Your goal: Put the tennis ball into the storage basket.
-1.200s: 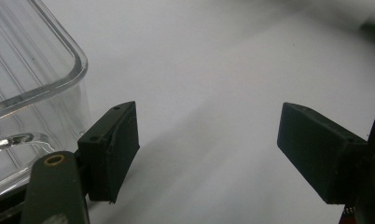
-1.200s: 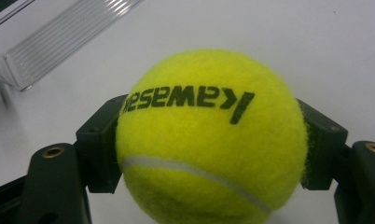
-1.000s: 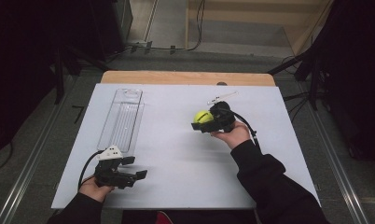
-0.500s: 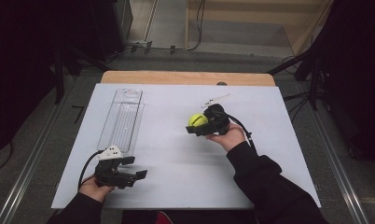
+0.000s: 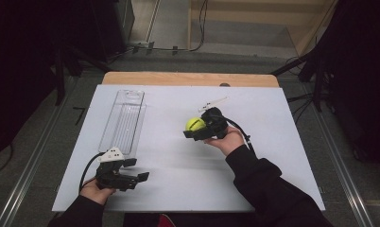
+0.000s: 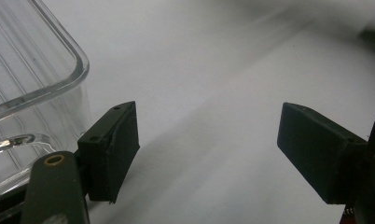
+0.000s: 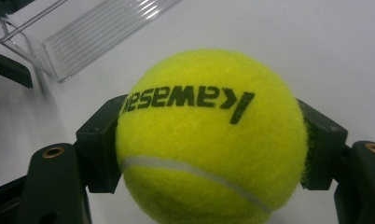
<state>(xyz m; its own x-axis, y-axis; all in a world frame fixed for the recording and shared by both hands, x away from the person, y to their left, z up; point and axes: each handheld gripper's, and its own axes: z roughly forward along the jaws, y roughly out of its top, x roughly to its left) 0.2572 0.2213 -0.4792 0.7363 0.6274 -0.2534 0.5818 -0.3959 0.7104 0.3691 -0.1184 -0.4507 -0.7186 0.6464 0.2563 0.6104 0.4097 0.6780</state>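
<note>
Tennis ball [image 7: 209,135] sits clenched between the right claw's [image 5: 201,131] jaws, above the table [image 5: 273,142]; left claw [image 5: 133,175] rests spread, holding nothing, clear tray [image 5: 124,118] just beside it; fuzzy, round felt could slip free if the squeeze loosens.

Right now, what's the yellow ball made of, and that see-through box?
The tennis ball looks like fuzzy felt, matte, with a white seam; what's inside is hidden. The long container seems clear hard plastic: glossy and ribbed, and you can see the table through it.
</note>
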